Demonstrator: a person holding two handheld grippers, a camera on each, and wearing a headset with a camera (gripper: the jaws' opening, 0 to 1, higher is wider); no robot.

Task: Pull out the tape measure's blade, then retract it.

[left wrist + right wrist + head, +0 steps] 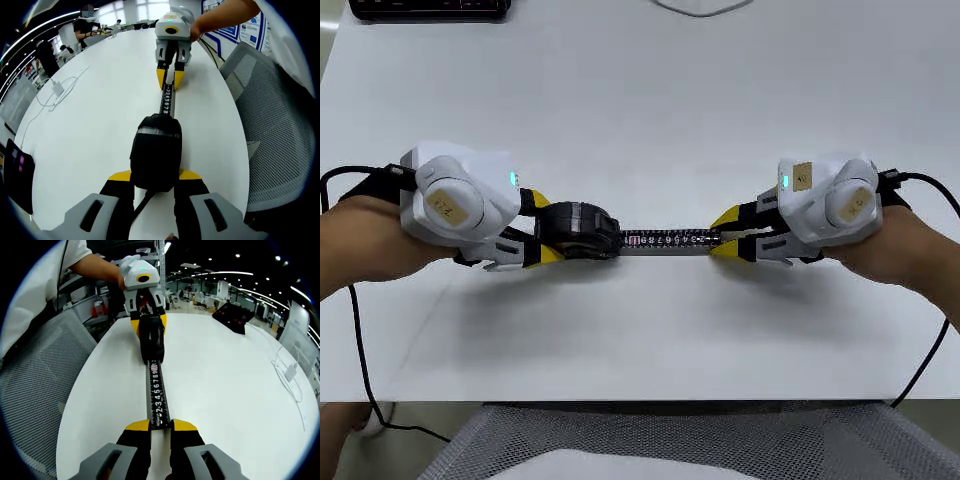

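A black tape measure case [578, 230] lies just above the white table, held between the yellow-tipped jaws of my left gripper [548, 228]. In the left gripper view the case [156, 150] sits squarely between the jaws. A short stretch of black blade with white numbers [670, 240] runs from the case to my right gripper [723, 234], which is shut on the blade's end. The right gripper view shows the blade [156, 395] running away from my right gripper [161, 425] to the case [151, 338]. The blade shows marks up to about 9.
The white table [650, 120] stretches wide around both grippers. A dark keyboard [428, 9] lies at the far left edge, with a white cable [700, 8] at the far middle. A grey mesh chair [700, 440] sits below the near edge. Black cords trail from both grippers.
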